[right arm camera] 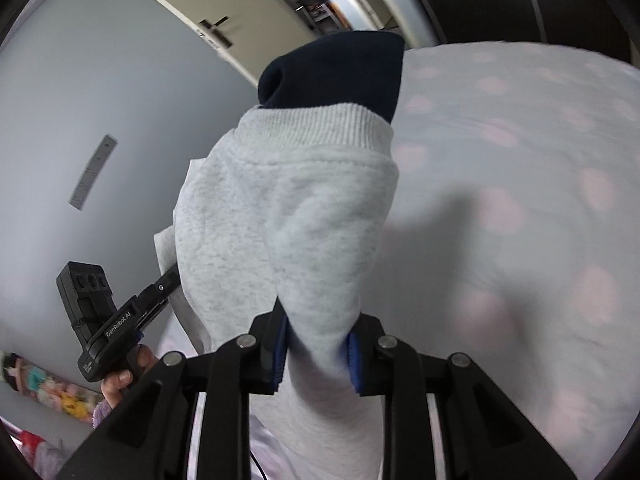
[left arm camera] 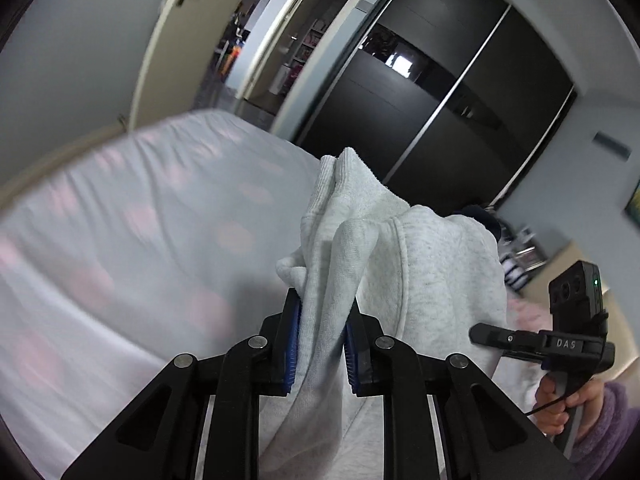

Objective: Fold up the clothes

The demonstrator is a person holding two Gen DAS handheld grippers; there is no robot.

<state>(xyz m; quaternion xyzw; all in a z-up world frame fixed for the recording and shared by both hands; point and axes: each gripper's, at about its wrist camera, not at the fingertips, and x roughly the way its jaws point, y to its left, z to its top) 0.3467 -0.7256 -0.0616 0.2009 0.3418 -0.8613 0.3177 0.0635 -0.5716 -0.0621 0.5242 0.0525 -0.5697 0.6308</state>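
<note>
A light grey sweatshirt [left arm camera: 400, 272] with a ribbed hem and a navy part [right arm camera: 336, 72] hangs in the air above the bed, held by both grippers. My left gripper [left arm camera: 320, 344] is shut on a bunched fold of the grey fabric. My right gripper [right arm camera: 318, 356] is shut on another fold of the same sweatshirt [right arm camera: 288, 208]. In the left wrist view the right gripper [left arm camera: 480, 334] pokes into the cloth from the right, with a hand on its handle. The right wrist view shows the left gripper [right arm camera: 174, 274] reaching in from the left.
A bed [left arm camera: 140, 232] with a white sheet and pale pink spots lies below. Dark sliding wardrobe doors [left arm camera: 460, 92] stand behind it, beside an open cream door [left arm camera: 176, 36]. A grey wall [right arm camera: 88, 120] is at the left of the right wrist view.
</note>
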